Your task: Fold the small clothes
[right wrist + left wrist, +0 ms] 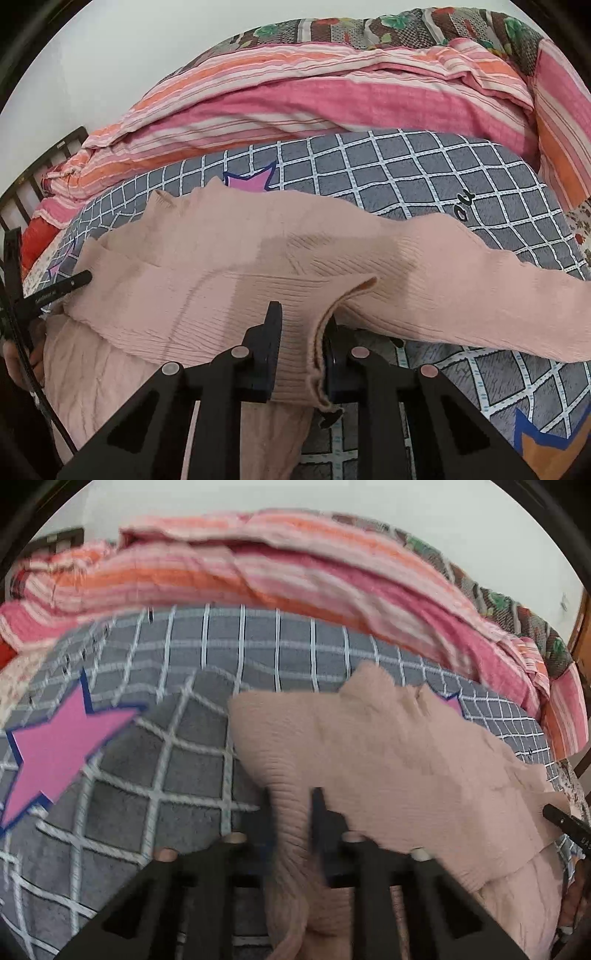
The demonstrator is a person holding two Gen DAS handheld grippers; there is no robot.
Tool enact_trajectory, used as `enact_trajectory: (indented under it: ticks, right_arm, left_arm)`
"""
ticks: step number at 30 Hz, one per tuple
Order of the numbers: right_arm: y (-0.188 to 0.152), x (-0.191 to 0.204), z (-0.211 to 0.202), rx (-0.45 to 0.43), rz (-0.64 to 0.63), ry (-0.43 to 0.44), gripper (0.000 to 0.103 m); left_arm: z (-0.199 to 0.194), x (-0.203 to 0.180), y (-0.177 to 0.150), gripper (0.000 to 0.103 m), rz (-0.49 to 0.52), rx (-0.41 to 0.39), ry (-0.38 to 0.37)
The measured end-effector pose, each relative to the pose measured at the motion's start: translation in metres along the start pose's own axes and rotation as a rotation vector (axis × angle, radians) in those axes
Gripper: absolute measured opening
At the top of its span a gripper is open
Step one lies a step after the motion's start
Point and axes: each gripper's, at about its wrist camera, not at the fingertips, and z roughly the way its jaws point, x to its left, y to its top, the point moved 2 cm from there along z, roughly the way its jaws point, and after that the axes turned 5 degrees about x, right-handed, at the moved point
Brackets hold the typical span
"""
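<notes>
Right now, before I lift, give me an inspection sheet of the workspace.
Surface: grey checked blanket with pink stars, on a bed.
Job's things: pink ribbed sweater spread across it, one sleeve trailing to the right.
Clutter: striped pink-orange quilt bunched behind.
Grippers: left gripper shut on a sweater fold; right gripper shut on the sweater's ribbed edge.
Cables: black cable by the left gripper.
Surroundings: white wall, dark bed frame.
</notes>
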Motion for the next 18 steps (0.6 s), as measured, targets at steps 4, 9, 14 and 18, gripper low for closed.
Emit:
enact_trajectory:
  ticks: [4,9,14,18]
  right_arm:
    - [0.002,0.011,-0.002,-0.004,-0.028,0.027,0.02]
    - [0.005,0.019,0.008,-0.003,-0.069,-0.009,0.021]
    - [-0.002,0.004,0.017,0.044,-0.047,-0.032,0.021]
    - [-0.008,-0.005,-0.005,-0.004,-0.058,-0.085,0.037]
  left_arm:
    - [-0.008,0.031,0.001,0.014,-0.078,-0.037,-0.006]
    - [-0.005,0.041,-0.004,0.017,-0.101,-0.021,-0.026]
    - [-0.007,0.039,-0.007,0.028,-0.082,-0.015,0.017]
    - [-0.013,0.036,-0.015,0.037,-0.062,-0.022,0.019]
